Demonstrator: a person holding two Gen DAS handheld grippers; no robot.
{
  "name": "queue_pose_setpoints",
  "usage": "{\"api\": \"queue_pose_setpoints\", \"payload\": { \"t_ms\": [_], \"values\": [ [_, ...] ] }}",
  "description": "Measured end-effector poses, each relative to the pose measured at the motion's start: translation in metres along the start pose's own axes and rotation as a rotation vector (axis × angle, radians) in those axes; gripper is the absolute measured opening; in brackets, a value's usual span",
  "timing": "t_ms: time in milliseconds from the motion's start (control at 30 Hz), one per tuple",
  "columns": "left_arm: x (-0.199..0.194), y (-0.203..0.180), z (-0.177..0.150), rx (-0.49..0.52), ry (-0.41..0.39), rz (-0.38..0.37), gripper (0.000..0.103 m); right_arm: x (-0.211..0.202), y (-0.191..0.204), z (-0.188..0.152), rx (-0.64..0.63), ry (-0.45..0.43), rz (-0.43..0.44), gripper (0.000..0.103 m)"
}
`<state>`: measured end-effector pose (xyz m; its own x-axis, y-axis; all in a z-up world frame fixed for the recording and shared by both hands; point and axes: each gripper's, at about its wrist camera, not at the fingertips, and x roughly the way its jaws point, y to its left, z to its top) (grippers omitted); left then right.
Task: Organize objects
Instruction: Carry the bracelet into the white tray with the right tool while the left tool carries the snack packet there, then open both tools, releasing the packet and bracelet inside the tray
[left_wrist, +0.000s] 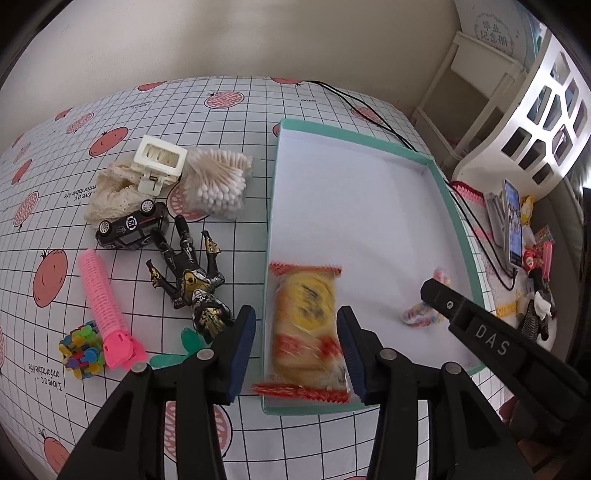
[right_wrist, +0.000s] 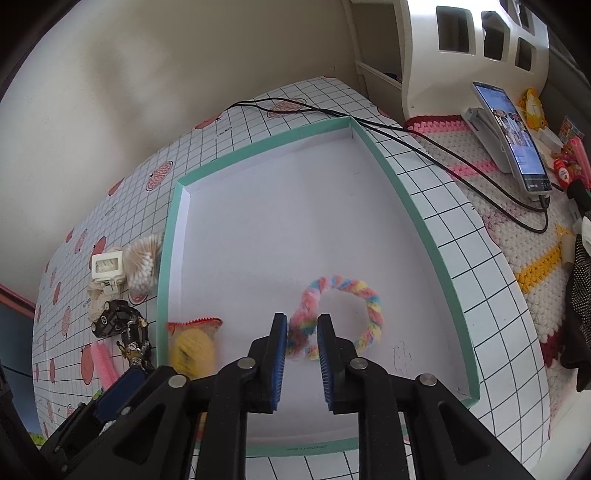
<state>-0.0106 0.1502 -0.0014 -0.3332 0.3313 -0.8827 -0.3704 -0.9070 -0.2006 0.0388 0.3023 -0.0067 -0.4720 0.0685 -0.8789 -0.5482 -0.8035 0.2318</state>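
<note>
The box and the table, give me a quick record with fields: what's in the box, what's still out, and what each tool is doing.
box: teal-rimmed box, white inside
in box: snack packet by the left wall; rainbow loop on the floor
left tool: open, astride the packet, which is blurred
right tool: open, loop's end between its pads
still out: toy car, action figure, cotton swabs, white clip, lace scrunchie, pink roller, block toy

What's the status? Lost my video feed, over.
Left gripper open over snack packet in box. Right gripper open around rainbow loop in box. Toys and cotton swabs outside. Nothing in the way.
</note>
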Motion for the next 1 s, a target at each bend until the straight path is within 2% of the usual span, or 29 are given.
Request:
{"api": "queue_pose_setpoints", "payload": {
  "t_ms": [67, 100, 433, 500, 700, 933, 967, 1000],
  "values": [
    [-0.001, 0.002, 0.001, -0.013, -0.009, -0.009, 0.047, -0.001, -0.001, 0.0, 0.003, -0.006, -0.005, 0.034],
    [-0.002, 0.004, 0.001, -0.018, -0.012, -0.011, 0.047, -0.001, -0.001, 0.0, 0.006, -0.008, -0.005, 0.035],
    [-0.007, 0.028, 0.005, -0.089, -0.018, 0.0, 0.048, -0.001, -0.002, 0.0, 0.005, -0.007, -0.003, 0.035],
    [-0.006, 0.031, 0.005, -0.105, -0.012, 0.008, 0.052, 0.001, 0.0, -0.001, -0.002, -0.002, 0.003, 0.046],
    [-0.008, 0.046, 0.006, -0.172, -0.011, 0.041, 0.065, 0.003, 0.006, -0.003, -0.032, 0.003, 0.005, 0.064],
    [-0.005, 0.06, 0.007, -0.225, -0.006, 0.085, 0.069, 0.006, 0.011, -0.004, -0.063, 0.009, -0.001, 0.074],
    [-0.005, 0.061, 0.007, -0.227, -0.005, 0.09, 0.075, 0.006, 0.011, -0.004, -0.065, 0.008, -0.001, 0.076],
    [-0.005, 0.063, 0.007, -0.232, -0.003, 0.096, 0.087, 0.006, 0.011, -0.004, -0.068, 0.007, -0.003, 0.078]
  ]
}}
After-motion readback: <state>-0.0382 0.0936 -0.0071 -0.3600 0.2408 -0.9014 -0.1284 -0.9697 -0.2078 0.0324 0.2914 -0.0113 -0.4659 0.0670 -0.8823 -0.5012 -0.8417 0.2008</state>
